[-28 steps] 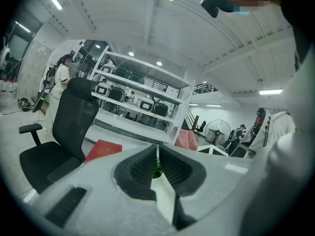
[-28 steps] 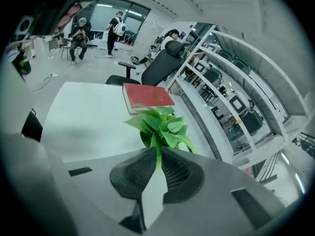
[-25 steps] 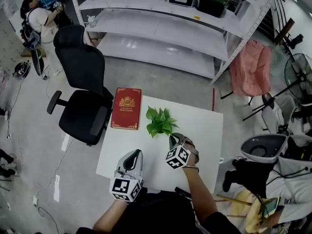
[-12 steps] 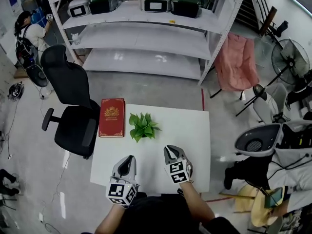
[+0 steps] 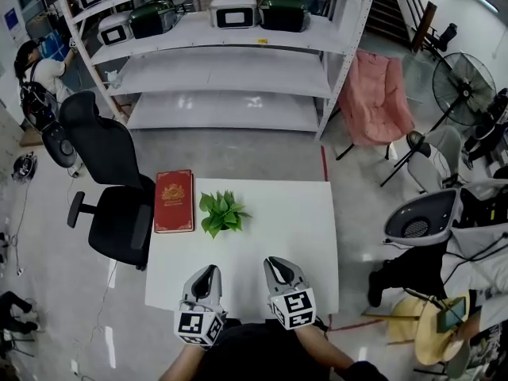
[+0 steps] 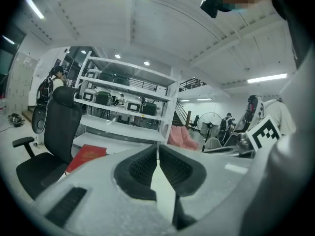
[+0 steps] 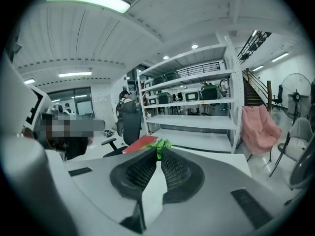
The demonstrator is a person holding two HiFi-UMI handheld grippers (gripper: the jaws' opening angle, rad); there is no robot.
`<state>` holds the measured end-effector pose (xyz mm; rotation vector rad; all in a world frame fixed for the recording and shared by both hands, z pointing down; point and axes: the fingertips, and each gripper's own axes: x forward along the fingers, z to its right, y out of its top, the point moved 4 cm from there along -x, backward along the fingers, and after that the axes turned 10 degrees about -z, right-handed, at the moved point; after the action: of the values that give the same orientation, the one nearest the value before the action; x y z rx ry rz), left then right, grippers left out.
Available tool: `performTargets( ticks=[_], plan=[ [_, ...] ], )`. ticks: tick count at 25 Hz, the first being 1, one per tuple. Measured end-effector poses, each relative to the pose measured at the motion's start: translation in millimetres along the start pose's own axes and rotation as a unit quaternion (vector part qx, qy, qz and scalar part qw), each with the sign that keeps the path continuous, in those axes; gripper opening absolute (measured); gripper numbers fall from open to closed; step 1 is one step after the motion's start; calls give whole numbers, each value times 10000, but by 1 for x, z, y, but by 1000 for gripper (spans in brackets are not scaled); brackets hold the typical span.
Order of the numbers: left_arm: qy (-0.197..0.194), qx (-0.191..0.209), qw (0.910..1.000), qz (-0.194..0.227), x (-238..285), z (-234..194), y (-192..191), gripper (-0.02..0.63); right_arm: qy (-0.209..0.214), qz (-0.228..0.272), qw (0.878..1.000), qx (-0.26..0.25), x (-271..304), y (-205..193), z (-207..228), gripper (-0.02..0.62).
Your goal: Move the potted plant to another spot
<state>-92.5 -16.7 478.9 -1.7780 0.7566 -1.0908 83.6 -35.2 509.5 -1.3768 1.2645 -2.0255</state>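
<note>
Potted plant: the potted plant (image 5: 221,213) stands upright on the white table (image 5: 295,217), toward its far left part and just beside the red book (image 5: 174,201). No gripper touches it. In the right gripper view its leaves (image 7: 158,143) show just above the jaw tips, far ahead.

Left gripper: the left gripper (image 5: 208,271) hangs over the table's near edge, well apart from the plant. Its own view shows the jaws pressed together (image 6: 157,151) with nothing between them.

Right gripper: the right gripper (image 5: 275,263) sits level with the left one at the near edge. Its jaws meet too (image 7: 159,156) and carry nothing.

Surroundings: a black office chair (image 5: 111,213) stands left of the table, and a shelving rack (image 5: 222,62) stands beyond it.

Step in hand: neither gripper is engaged, so this looks like a resting pose at the near edge. The pictures alone do not settle whether the plant is already at its new spot.

Next move, if the plant is yet to go: the right gripper points roughly at the plant, so it would have to spread its jaws, reach forward across the table and close low on the pot, under the leaves. The bare table surface to the right offers room to set it down.

Care: the book lies close on the plant's left, so an approach from the right or the front seems cleaner.
</note>
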Motion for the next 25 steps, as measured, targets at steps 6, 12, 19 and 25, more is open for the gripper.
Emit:
performTargets(
  ticks=[6, 12, 19, 25],
  plan=[
    [83, -31, 10000, 7, -3, 6, -7, 31, 126, 225, 9992, 300, -23, -4, -6, 14],
    [42, -37, 10000, -28, -1, 8, -7, 31, 201, 294, 9983, 455, -27, -10, -13, 14],
    [26, -74, 9999, -64, 0, 4, -12, 30, 228, 329, 9983, 431, -23, -12, -15, 12],
    [-20, -57, 10000, -79, 3, 3, -12, 29, 185, 326, 9983, 436, -22, -10, -14, 12]
  ],
)
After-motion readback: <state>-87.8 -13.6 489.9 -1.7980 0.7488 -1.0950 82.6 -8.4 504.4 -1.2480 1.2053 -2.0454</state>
